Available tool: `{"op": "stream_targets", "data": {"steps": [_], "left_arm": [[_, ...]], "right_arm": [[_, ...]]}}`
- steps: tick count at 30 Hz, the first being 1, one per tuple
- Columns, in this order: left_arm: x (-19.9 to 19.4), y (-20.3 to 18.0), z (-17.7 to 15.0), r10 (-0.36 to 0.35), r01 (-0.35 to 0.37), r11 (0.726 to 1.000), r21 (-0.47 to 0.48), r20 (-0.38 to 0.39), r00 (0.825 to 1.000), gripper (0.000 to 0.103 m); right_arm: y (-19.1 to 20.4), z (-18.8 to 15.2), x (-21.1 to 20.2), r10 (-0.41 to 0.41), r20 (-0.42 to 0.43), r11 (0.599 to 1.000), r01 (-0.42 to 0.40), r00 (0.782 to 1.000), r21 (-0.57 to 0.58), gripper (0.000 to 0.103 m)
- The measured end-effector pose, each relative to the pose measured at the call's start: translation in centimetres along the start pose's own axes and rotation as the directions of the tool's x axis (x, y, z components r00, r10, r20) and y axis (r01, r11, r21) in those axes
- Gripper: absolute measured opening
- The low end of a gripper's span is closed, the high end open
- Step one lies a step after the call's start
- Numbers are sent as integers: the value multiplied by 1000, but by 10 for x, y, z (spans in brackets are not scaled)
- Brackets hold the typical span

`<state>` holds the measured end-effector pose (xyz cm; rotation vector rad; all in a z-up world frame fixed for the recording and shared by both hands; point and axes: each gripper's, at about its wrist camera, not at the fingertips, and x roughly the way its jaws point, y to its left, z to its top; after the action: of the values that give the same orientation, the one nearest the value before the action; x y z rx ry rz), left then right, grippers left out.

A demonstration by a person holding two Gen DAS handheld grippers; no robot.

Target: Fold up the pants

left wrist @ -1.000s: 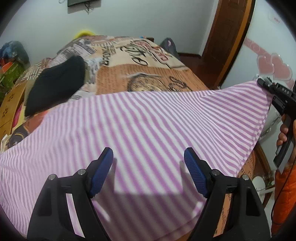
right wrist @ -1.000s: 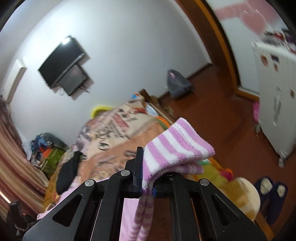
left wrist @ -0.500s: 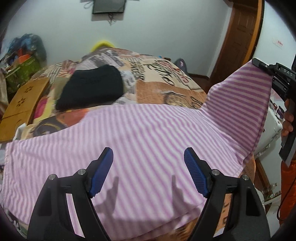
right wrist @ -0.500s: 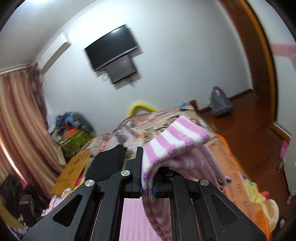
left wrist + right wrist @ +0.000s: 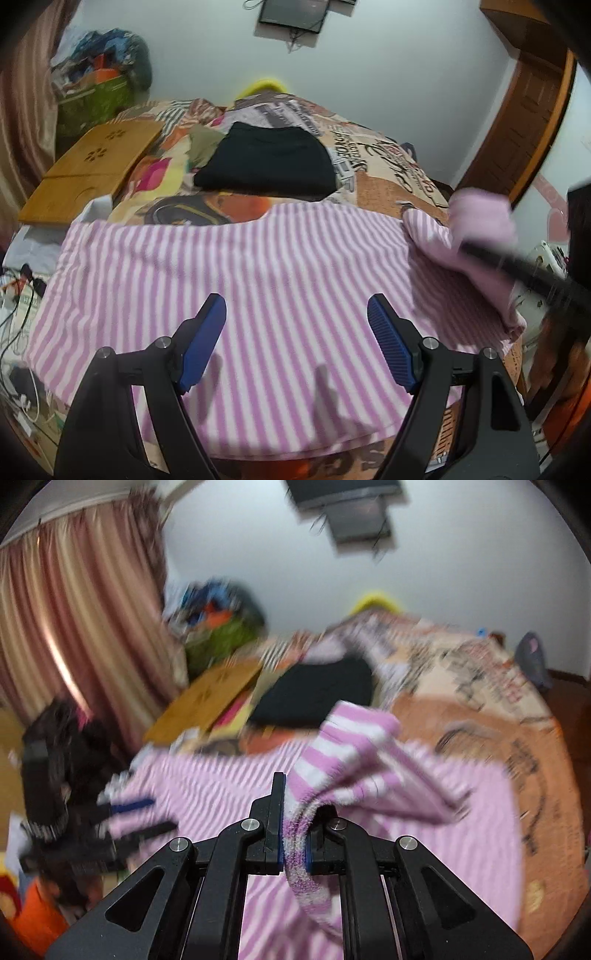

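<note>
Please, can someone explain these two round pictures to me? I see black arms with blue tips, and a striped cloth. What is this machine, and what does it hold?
It is no machine: a person holds one two-finger tool in each hand, and each tool carries a wide-angle camera that looks along its fingers. The left picture shows the left tool open, holding nothing, above the pink striped pants spread on the bed. The right picture shows the right tool shut on a corner of those pants. A folded black garment and a wooden board also lie on the bed.

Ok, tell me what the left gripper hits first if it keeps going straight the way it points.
Most likely the striped pants spread on the bed: the open left gripper points down at them, nothing between, though depth is hard to judge.
</note>
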<state>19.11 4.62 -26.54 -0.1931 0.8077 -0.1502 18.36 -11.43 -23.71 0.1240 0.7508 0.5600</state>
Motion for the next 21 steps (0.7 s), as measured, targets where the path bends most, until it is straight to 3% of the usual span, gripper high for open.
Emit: {"op": "stream_targets", "data": {"steps": [6, 17, 21], "left_arm": [[5, 10, -8, 11, -12, 1000, -27, -28, 1000, 79], [32, -20, -1, 33, -30, 999, 32, -70, 997, 79], [38, -35, 6, 52, -47, 996, 78, -65, 997, 79]], "right_arm": [[2, -30, 36, 12, -153, 1000, -16, 988, -22, 8], [10, -42, 13, 60, -226, 996, -73, 972, -51, 20], [-3, -39, -13, 53, -192, 996, -65, 980, -60, 32]]}}
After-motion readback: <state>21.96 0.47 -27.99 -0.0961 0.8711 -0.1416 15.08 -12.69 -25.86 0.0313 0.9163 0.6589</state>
